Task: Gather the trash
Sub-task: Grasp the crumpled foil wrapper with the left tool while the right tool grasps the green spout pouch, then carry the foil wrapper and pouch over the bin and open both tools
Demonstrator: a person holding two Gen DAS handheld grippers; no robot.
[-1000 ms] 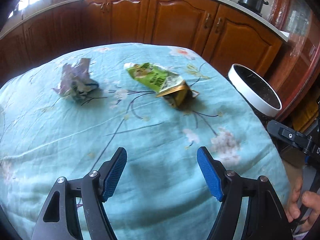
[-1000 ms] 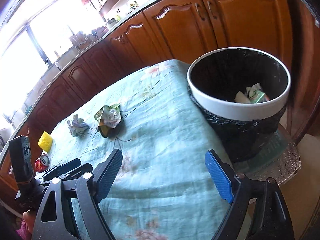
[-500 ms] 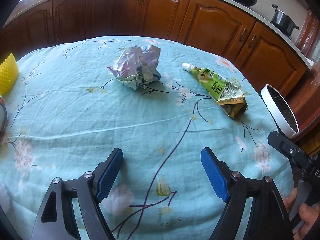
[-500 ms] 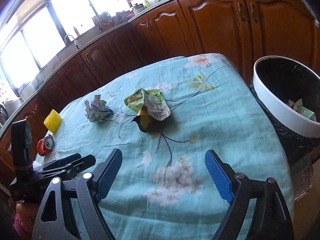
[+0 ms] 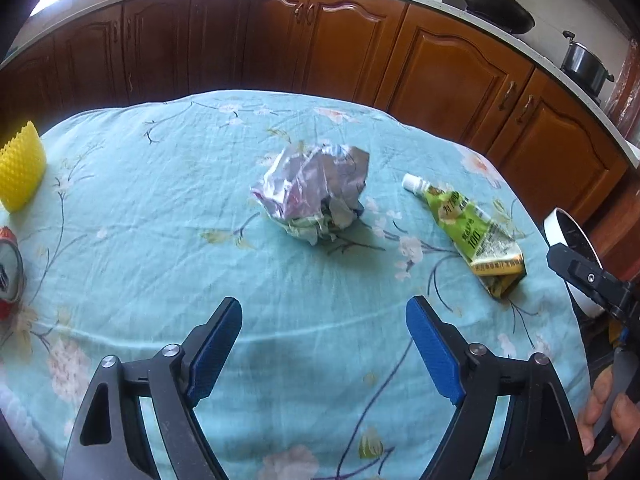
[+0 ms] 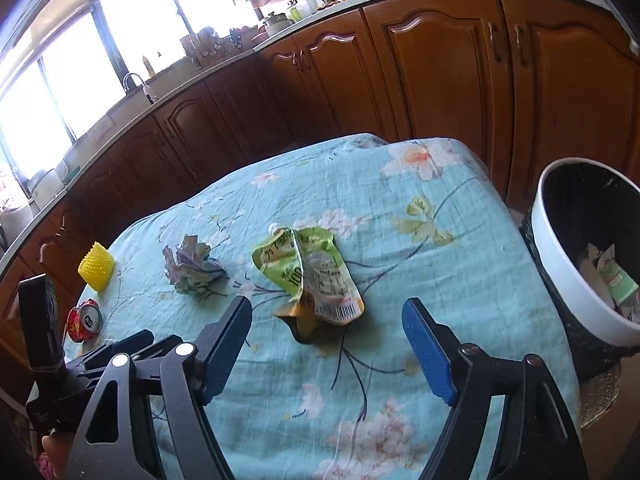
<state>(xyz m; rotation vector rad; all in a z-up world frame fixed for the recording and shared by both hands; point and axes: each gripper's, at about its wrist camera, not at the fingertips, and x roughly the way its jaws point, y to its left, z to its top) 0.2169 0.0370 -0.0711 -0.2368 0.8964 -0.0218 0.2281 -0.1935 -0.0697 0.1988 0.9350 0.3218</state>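
Note:
A crumpled paper ball [image 5: 314, 190] lies mid-table, straight ahead of my open, empty left gripper [image 5: 324, 328]. A flattened green drink pouch [image 5: 470, 232] lies to its right. In the right wrist view the pouch [image 6: 316, 276] lies just ahead of my open, empty right gripper [image 6: 326, 330], with the paper ball [image 6: 192, 268] to its left. A white-rimmed bin with a black liner [image 6: 576, 264] stands off the table's right side and holds some trash. A crushed red can [image 6: 84, 320] and a yellow ridged object [image 6: 96, 266] sit at the table's left.
The table has a teal floral cloth [image 5: 200, 280]. Wooden kitchen cabinets [image 5: 340, 48] run behind it. The bin's rim [image 5: 560, 232] shows at the right edge of the left wrist view, behind the right gripper's body [image 5: 592, 280].
Both views have swung left, away from the bin. The left gripper now faces the paper ball and is closer to it; the right gripper now faces the pouch and is closer to it.

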